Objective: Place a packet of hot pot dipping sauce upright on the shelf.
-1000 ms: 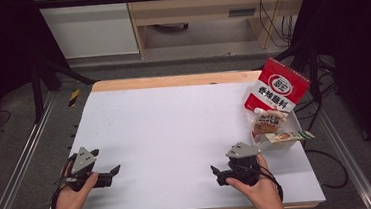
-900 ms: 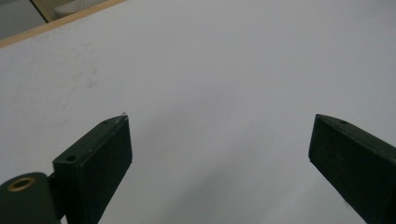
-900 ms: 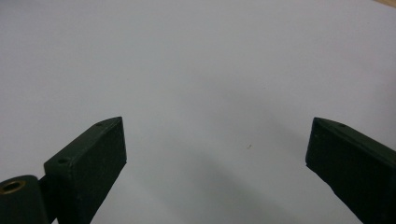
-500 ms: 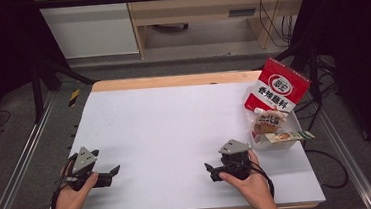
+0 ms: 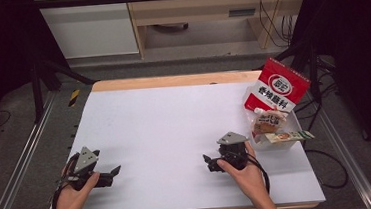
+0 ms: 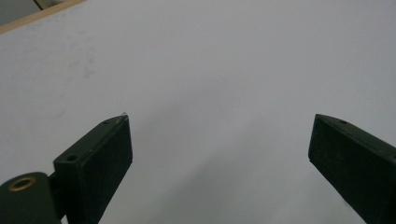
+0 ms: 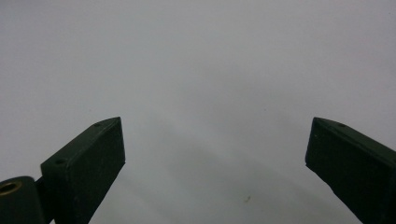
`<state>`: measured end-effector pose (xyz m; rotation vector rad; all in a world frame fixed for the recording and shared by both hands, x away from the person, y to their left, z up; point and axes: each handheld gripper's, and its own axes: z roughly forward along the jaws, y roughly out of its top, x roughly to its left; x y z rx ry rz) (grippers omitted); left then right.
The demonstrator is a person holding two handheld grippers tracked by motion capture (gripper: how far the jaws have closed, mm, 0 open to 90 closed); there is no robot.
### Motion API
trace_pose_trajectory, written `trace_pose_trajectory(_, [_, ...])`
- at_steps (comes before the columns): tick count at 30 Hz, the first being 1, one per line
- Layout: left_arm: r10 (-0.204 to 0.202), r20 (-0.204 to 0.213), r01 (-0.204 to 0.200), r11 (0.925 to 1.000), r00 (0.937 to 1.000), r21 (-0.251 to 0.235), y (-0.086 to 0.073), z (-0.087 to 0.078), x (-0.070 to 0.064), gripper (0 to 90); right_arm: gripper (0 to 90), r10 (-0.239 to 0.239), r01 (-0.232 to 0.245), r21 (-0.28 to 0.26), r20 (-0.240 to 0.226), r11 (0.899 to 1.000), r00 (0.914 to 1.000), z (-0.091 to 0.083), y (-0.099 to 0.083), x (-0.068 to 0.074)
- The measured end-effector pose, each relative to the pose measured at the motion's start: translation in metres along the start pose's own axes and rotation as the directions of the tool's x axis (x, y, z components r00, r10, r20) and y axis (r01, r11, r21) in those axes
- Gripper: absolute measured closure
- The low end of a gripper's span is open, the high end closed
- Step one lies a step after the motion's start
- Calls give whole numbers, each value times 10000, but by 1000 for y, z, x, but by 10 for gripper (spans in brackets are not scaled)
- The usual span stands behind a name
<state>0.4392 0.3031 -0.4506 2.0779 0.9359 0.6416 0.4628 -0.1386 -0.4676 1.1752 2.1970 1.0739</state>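
Snacks (image 5: 274,127) in white box (image 5: 297,142).

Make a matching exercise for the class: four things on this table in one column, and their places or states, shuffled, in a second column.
Things:
1. red bag
2. white tray
3. left tongs
4. right tongs

Places or states:
A. open, near the table's front left corner
B. standing at the right edge, behind the tray
C. open, just left of the tray
D. holding small snack packets

Pairs: 1-B, 2-D, 3-A, 4-C
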Motion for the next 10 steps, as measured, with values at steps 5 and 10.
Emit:
trace_pose_trajectory(5, [30, 21, -30, 10000, 10000, -4, 1, 0, -1, 61, 56, 5, -8, 209, 156, 9998, 9999, 0, -5, 2])
trace_pose_trajectory(10, [83, 2, -83, 10000, 10000, -20, 2, 0, -2, 61, 57, 77, -81, 228, 151, 9997, 9999, -6, -10, 3])
